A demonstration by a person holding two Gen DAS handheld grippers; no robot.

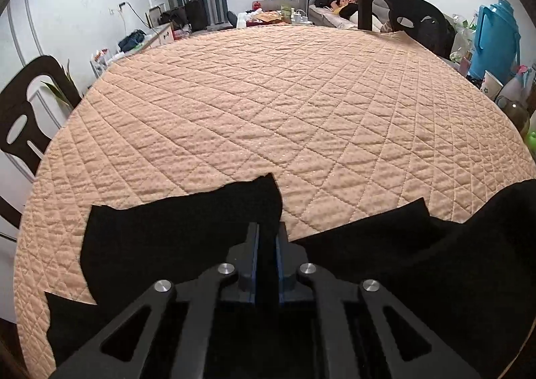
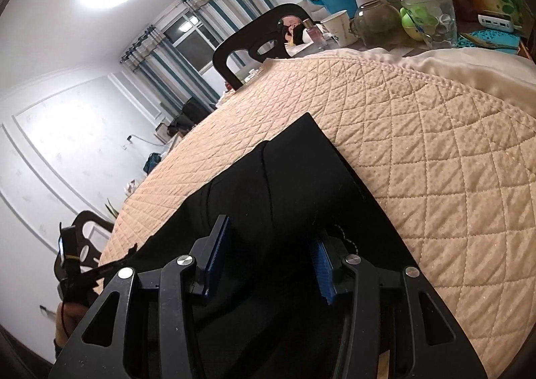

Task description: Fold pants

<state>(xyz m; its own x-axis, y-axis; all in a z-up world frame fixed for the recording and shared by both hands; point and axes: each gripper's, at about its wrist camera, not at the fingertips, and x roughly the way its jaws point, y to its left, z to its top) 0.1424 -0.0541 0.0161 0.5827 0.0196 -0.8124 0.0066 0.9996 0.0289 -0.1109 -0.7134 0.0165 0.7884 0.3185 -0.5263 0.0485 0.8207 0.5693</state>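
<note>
Quilted peach bedspread point(image 1: 268, 104) covered the work surface, and along its near edge lay the black pants point(image 1: 160, 238), spread flat but for a bunched rise at the right. The left gripper point(image 1: 267, 245) had its jaws pinched nearly together on a raised peak of that dark cloth, while the right gripper point(image 2: 268, 255) stood wide with the fabric lying between its blue pads point(image 2: 217, 255), seemingly ungripped. It looked like the grasping step before a fold: the right needed to close on the cloth before both carried it across, well short of the dark chairs point(image 1: 395, 7) beyond.
</note>
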